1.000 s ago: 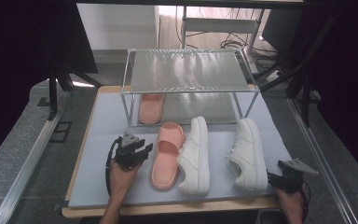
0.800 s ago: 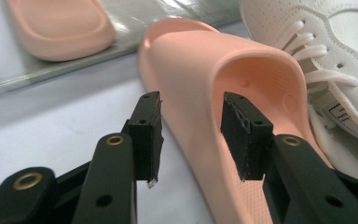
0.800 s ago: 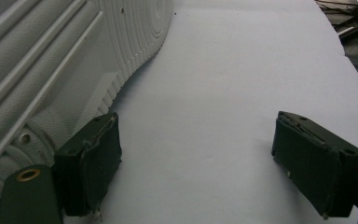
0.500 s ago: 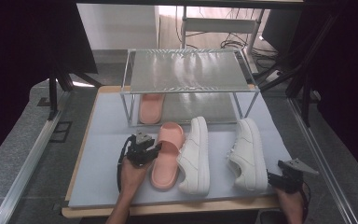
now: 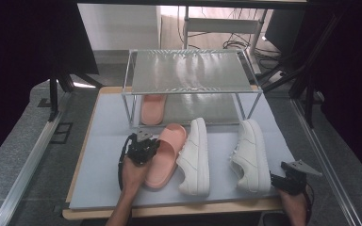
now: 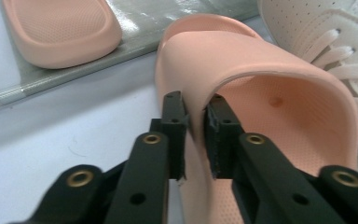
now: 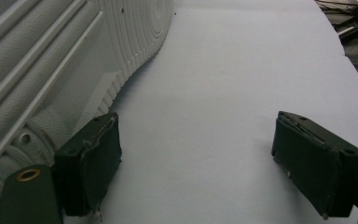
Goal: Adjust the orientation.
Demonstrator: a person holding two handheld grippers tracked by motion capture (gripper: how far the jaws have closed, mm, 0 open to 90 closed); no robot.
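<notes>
The soft pink foam slide sandal (image 5: 166, 153) lay on the pale grey counter (image 5: 99, 155) towards its near-left part, toe pointing at the wire-framed two-tier metal shoe rack (image 5: 188, 75) along the far edge, with a white lace-up sneaker (image 5: 195, 157) just beside it. It looked light and rubbery, likely to flex rather than slip, so the stiff side edge of its strap seemed the sensible place to hold; a pinch there should lift it without much sag.

The left tool (image 6: 195, 130) had just been closing its jaws and now gripped that strap edge, one pad outside, one inside. The right tool (image 7: 196, 163) stood wide open with nothing between its jaws, near the counter's near-right corner, close to the heel of the second white sneaker (image 5: 250, 155).

The left tool's view showed the pinch itself and the dimpled footbed; the high view gave the layout, including the matching pink slide (image 5: 152, 108) already on the rack's lower shelf.
</notes>
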